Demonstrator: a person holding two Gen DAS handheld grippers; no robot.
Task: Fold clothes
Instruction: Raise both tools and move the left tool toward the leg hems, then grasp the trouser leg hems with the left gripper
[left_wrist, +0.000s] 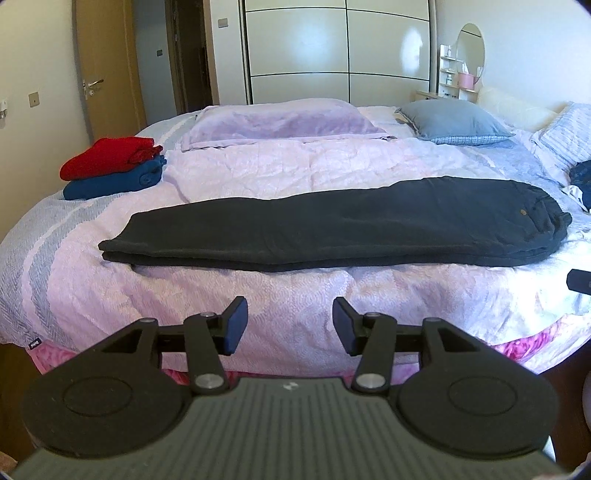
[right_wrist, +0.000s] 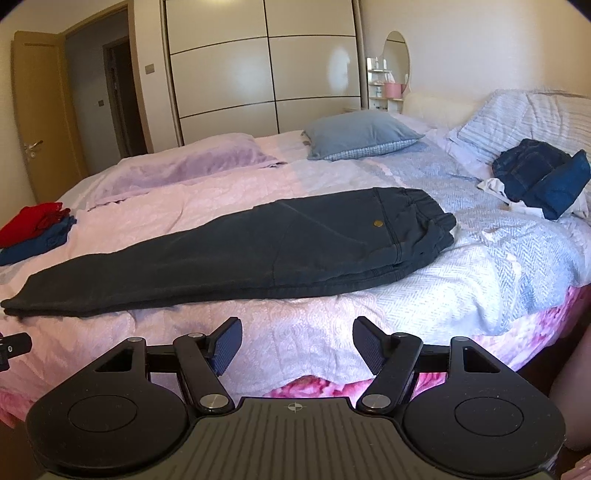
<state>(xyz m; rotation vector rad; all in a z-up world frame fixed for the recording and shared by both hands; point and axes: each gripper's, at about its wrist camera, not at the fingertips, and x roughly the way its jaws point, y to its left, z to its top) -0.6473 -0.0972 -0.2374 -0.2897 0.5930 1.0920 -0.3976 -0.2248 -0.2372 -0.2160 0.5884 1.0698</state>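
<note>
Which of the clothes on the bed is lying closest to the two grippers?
The dark grey trousers, stretched lengthwise along the near bed edge. The red and blue folded stack and the denim pile lie farther back.

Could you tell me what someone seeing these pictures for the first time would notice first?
Dark trousers lie stretched lengthwise across the near side of the bed, legs stacked, waistband to the right. At the far left sits a folded stack, a red garment on a blue one, while unfolded jeans lie heaped at the right by the pillows. Both claws hover open, short of the bed's edge.
</note>
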